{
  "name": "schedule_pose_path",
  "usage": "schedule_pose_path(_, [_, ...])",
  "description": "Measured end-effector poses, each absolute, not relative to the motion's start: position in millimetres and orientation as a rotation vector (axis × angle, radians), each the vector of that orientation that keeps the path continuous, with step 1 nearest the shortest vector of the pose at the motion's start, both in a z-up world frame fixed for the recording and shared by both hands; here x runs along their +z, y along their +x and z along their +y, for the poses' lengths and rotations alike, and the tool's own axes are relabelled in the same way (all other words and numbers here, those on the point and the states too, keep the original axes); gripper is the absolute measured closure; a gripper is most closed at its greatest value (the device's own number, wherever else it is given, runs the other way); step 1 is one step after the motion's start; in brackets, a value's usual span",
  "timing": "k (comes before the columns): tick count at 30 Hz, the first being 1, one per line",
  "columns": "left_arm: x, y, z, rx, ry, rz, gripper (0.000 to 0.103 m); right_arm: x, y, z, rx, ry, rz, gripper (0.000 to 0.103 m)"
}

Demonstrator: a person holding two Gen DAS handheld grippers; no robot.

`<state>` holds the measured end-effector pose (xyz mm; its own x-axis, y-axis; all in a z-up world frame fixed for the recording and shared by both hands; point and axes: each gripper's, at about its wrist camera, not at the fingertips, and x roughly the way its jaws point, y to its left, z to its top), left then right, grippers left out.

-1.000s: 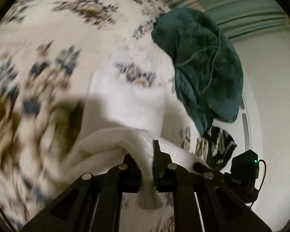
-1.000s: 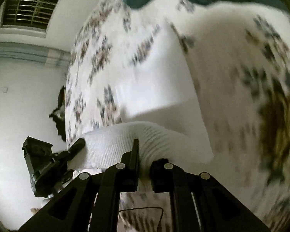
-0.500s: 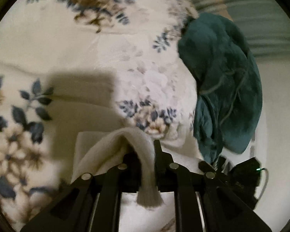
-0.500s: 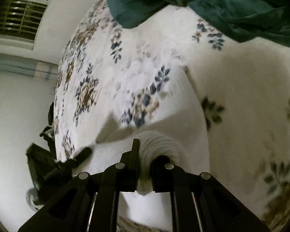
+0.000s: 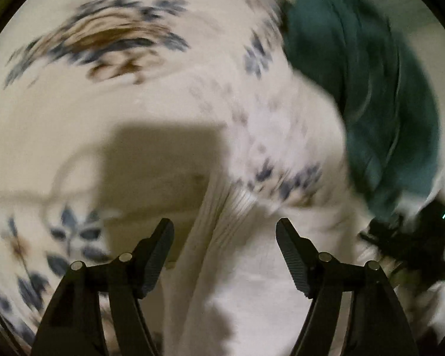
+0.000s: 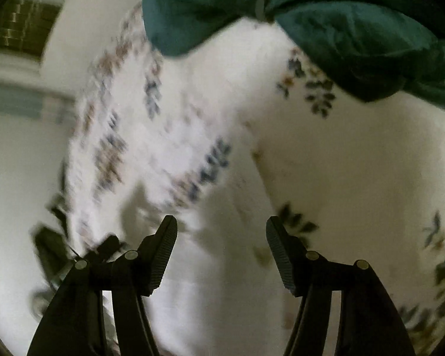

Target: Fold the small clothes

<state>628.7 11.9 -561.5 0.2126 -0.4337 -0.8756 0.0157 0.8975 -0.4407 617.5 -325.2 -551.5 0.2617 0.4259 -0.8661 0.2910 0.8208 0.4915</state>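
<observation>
Your left gripper (image 5: 225, 231) points steeply down at the bed; its jaws stand well apart and are opening, and the white ribbed knit garment (image 5: 222, 255) lies between them without either pad pressing on it; the ribbed edge runs up from the bottom of the left wrist view and bends toward the upper right, resting on the cream bedspread with blue and brown flowers (image 5: 109, 101); a square shadow falls on the bedspread just left of the garment; the whole view is smeared by blur, so finer folds cannot be told. To the right of the garment in that view, a crumpled dark green cloth (image 5: 379, 95) lies on the bedspread, well apart from your jaws; below it, at the right edge, a black shape with a small green light is too blurred to name.

Your right gripper (image 6: 221, 231) also points down at the bed; its jaws are apart and opening, with nothing clamped; the white garment (image 6: 222, 302) lies flat below and between them, touching neither pad that you can see. To the left in the right wrist view, the flowered bedspread (image 6: 192, 112) curves away toward a pale wall and a blurred window; across the top and upper right lies the same dark green cloth (image 6: 326, 14), resting on the bedspread and clear of the white garment.
</observation>
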Motion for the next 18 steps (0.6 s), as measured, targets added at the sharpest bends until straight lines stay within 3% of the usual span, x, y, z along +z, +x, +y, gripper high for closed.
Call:
schedule_pose_path(1, [-568, 629, 0, -0.332, -0.298, 1.334, 0.036, -558, 619, -320, 0.104, 0.623, 1.351, 0.038])
schedule_pose_path(2, [-570, 629, -4, -0.338, -0.275, 1.328, 0.063, -565, 619, -314, 0.114, 0.603, 1.367, 0.041])
schedule_pose_path(3, [-573, 628, -8, -0.345, -0.251, 1.320, 0.099, -571, 618, -308, 0.124, 0.584, 1.379, 0.051])
schedule_pose_path(4, [-575, 628, -10, -0.339, -0.234, 1.321, 0.097, -575, 617, -304, 0.132, 0.565, 1.374, 0.088])
schedule_pose_path(5, [-572, 625, -6, -0.329, -0.254, 1.287, 0.097, -577, 615, -301, 0.130, 0.550, 1.373, 0.095])
schedule_pose_path(11, [-553, 625, 37, -0.254, -0.429, 1.203, 0.098, -549, 612, -306, 0.092, 0.534, 1.257, 0.097])
schedule_pose_path(18, [-597, 653, 55, -0.152, -0.406, 1.322, 0.101, -560, 649, -304, -0.007, 0.470, 1.305, 0.099])
